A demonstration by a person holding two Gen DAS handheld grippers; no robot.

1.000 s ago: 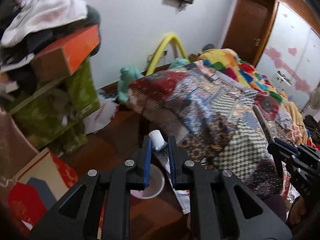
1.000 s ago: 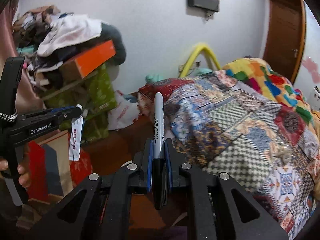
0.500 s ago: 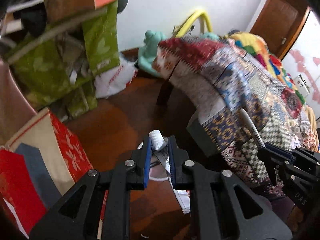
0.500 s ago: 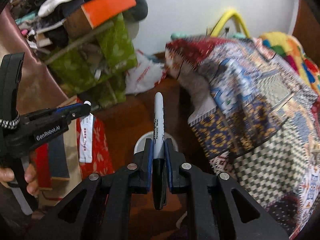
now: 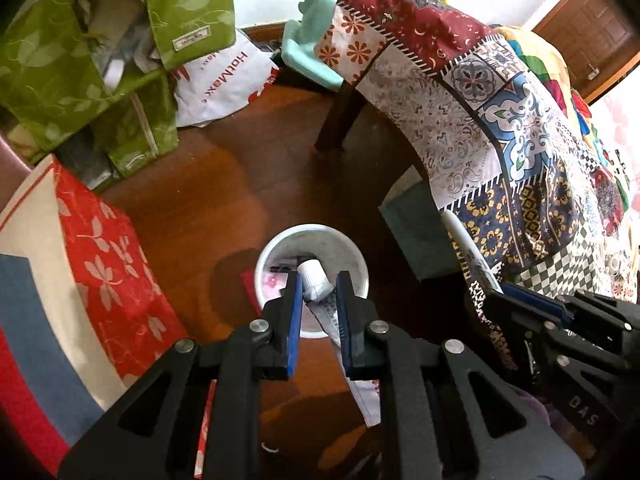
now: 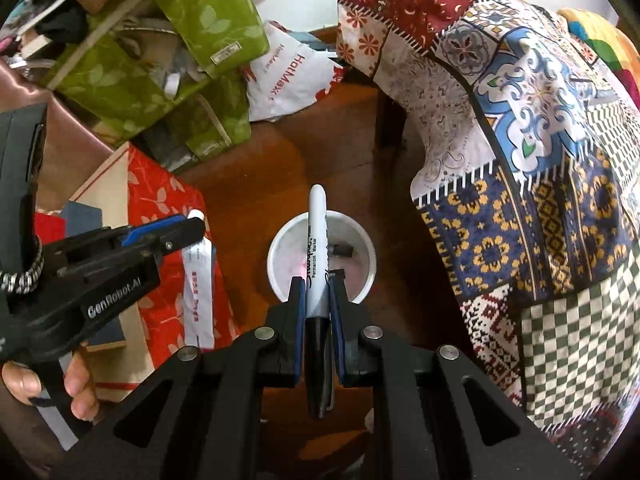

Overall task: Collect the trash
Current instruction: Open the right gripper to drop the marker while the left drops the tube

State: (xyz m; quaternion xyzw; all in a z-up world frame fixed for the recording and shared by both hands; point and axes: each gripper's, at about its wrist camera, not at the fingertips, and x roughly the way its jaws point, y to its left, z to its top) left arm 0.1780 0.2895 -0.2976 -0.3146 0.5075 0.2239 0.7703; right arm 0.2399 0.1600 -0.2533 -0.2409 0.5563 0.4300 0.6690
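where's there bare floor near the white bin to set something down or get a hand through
Bare wood floor lies beyond the white bin, bordered by the red box, green bags, white plastic bag and quilt-draped furniture. Crowded: directly above the bin, where both claws hang.

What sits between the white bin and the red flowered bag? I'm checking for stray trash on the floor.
Mostly bare wood floor; the left wrist view shows a red scrap against the white bin, short of the red flowered bag.
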